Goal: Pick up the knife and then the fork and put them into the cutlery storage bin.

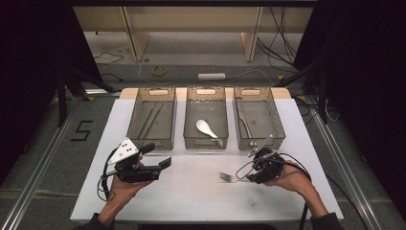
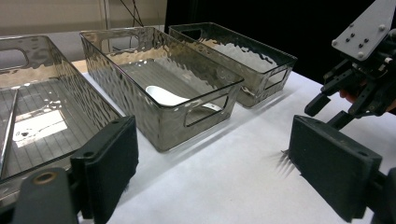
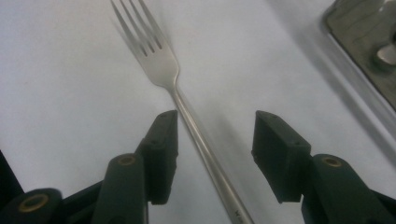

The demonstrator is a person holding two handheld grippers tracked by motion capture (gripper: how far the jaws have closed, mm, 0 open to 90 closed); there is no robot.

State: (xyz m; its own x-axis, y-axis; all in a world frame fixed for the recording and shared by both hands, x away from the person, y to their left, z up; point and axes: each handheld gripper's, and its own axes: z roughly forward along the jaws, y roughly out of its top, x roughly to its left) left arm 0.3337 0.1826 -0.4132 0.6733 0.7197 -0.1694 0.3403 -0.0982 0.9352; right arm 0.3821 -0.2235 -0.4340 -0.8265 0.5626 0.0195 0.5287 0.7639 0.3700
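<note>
High view: a slim, polished steel fork is seen lying flat on the white tabletop, lower centre-right, its handle between the jaws of the right tool. The left tool is held open and empty.

Left gripper view: three rippled translucent bins are lined up; a glossy white spoon lies in the middle one.

Right gripper view: the fork's handle is straddled, nearer the left pad, not yet pinched. A smooth, thin handle could be nudged sideways or could slip.
</note>
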